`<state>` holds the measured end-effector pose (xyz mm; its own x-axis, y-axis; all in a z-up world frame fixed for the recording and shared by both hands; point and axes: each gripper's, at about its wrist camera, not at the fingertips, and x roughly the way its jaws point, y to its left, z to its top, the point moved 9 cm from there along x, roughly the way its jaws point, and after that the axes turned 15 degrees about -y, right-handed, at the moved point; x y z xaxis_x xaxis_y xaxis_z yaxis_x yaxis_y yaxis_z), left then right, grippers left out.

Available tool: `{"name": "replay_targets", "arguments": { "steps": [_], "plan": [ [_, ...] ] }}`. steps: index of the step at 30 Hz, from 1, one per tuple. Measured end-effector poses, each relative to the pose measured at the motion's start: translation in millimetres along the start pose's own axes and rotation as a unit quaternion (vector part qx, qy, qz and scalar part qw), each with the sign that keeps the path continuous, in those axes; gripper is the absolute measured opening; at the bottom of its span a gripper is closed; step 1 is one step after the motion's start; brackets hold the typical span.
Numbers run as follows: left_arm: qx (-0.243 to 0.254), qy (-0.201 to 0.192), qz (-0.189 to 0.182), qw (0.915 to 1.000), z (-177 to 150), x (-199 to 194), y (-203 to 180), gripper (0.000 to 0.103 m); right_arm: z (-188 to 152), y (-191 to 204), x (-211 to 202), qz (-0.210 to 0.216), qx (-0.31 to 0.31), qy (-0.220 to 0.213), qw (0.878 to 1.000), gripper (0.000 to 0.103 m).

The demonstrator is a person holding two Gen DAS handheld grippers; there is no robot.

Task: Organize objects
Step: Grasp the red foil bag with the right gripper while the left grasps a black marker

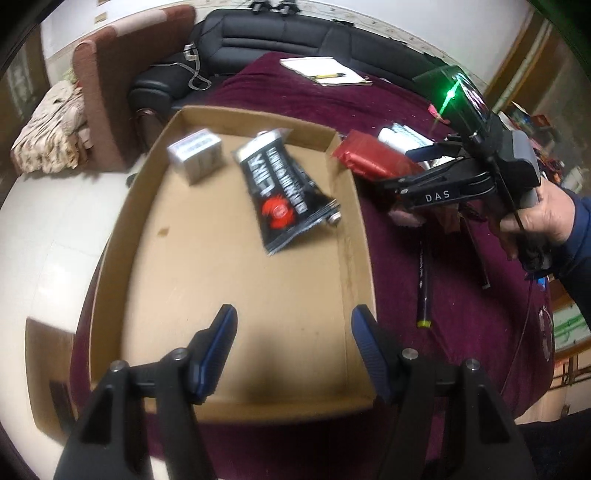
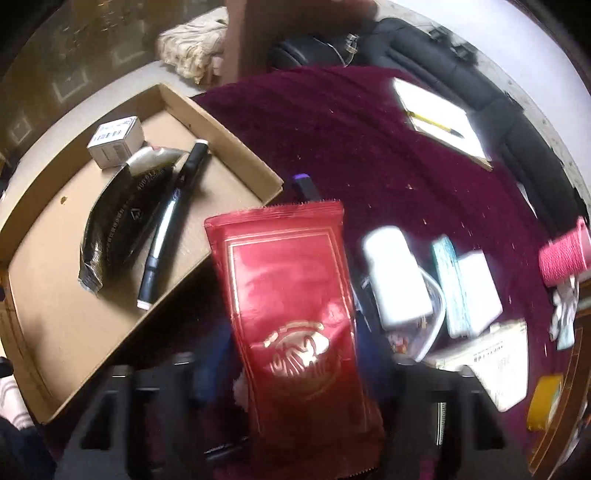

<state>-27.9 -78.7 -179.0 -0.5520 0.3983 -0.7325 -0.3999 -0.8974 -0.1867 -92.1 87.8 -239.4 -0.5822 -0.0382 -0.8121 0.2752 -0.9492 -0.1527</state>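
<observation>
A cardboard tray (image 1: 110, 258) (image 2: 221, 125) lies on a maroon cloth. In it are a small white box (image 1: 195, 155) (image 2: 116, 142), a black pouch (image 1: 280, 192) (image 2: 118, 221) and a black marker (image 2: 173, 221) beside the pouch. My left gripper (image 1: 293, 317) hangs open over the tray's near end with nothing between its fingers. My right gripper (image 1: 391, 168) (image 2: 295, 350), held by a hand, is shut on a red foil pouch (image 1: 362, 155) (image 2: 288, 273) just outside the tray's right wall. The pouch hides most of its fingers in the right wrist view.
On the cloth right of the tray lie a dark marker (image 1: 423, 280), a white bottle (image 2: 399, 273), teal and white boxes (image 2: 465, 288), papers and a pink spool (image 2: 565, 258). A notepad with a pen (image 1: 325, 72) (image 2: 439, 118) lies farther back. A black sofa (image 1: 295, 33) stands behind.
</observation>
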Motion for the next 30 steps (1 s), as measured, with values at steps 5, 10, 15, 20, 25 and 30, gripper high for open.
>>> {"name": "replay_targets", "arguments": {
  "steps": [5, 10, 15, 20, 25, 30],
  "plan": [
    [-0.022, -0.008, 0.014, 0.9996, -3, -10, 2, 0.064, -23, -5, -28, 0.030, 0.115, -0.014, 0.993, 0.054],
    [-0.012, -0.016, 0.007, 0.9998, 1, -9, -15, 0.064, -60, -6, -69, 0.062, 0.228, -0.034, 0.971, 0.054],
    [0.012, -0.009, -0.018, 0.9997, 2, 1, -46, 0.064, -114, -20, -103, 0.055, 0.306, -0.040, 0.950, 0.054],
    [0.051, 0.006, -0.057, 0.9970, -1, 17, -92, 0.064, -163, -58, -130, 0.017, 0.370, -0.044, 0.928, 0.054],
    [0.097, 0.015, -0.083, 0.9917, -8, 36, -132, 0.064, -204, -80, -155, -0.024, 0.398, -0.050, 0.916, 0.054],
    [0.133, 0.035, -0.075, 0.9877, -16, 66, -150, 0.049, -239, -86, -166, -0.043, 0.419, -0.043, 0.906, 0.054]
  ]
}}
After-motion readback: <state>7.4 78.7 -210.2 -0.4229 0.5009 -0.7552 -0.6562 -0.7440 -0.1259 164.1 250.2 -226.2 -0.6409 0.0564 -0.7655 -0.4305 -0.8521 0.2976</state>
